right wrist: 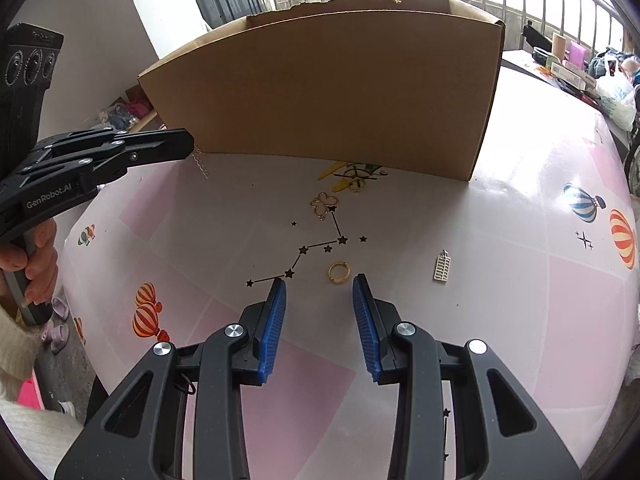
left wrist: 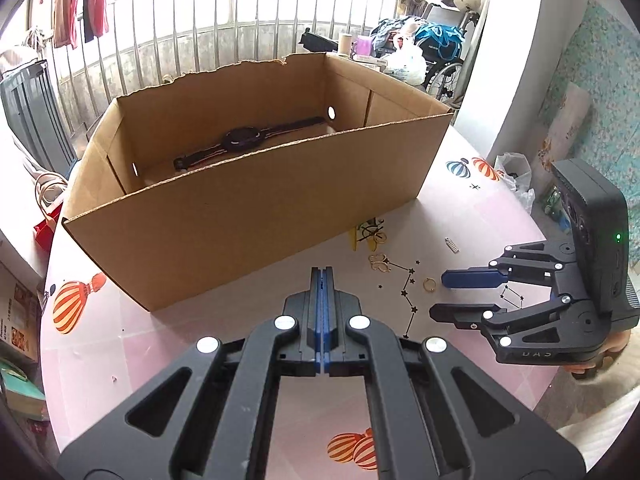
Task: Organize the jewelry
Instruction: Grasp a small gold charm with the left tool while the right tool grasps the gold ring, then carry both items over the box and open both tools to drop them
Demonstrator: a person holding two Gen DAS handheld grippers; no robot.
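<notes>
Watch [left wrist: 240,140] already in box [left wrist: 248,216]; gold ring [right wrist: 339,272], butterfly charm [right wrist: 324,205], silver pendant [right wrist: 441,267] remain mid-tabletop [right wrist: 520,300]. Right gripper [right wrist: 319,286] parted, empty, near the ring; left gripper [left wrist: 322,276] closed, pinching a thin chain [right wrist: 199,162].

Cardboard box [left wrist: 256,200] is standing open on the pink table [left wrist: 140,340]. A dark watch [left wrist: 244,139] is lying flat on the box floor. Left gripper [left wrist: 322,280] is pointing at the box's near wall, fingers pressed together. Right of the box, the right gripper [left wrist: 438,296] is hovering with fingers parted beside a gold ring [left wrist: 429,284]. A butterfly charm [left wrist: 379,262] and silver pendant [left wrist: 452,245] are lying nearer the box.
</notes>
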